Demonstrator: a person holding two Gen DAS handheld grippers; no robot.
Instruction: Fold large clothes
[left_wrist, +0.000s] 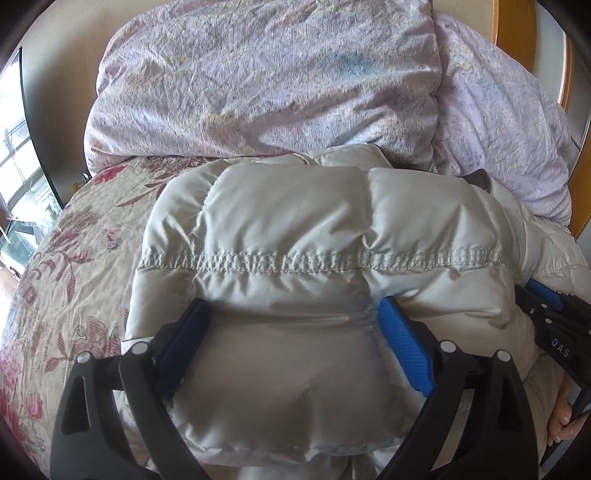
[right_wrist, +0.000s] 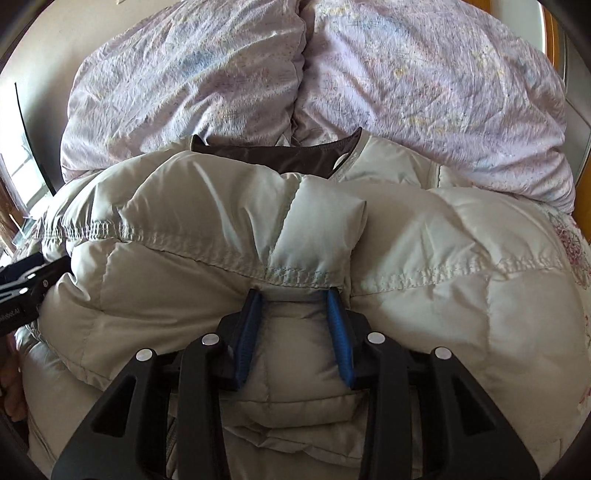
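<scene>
Here, I fold a cream puffer jacket (left_wrist: 288, 229) on the bed (left_wrist: 74, 240).

My left tool (left_wrist: 291, 325) stands released, its pads wide on either side of a puffed panel; my right tool (right_wrist: 295, 314) pinches a bunched fold just below the stitched seam. The jacket lies straight ahead of both, collar towards the lilac duvet (right_wrist: 332, 74), seams running crosswise.

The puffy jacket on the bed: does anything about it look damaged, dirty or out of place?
Nothing stands out. The jacket lies bunched on the bed cover, with its brown lining showing at the collar. No tear or stain shows.
</scene>
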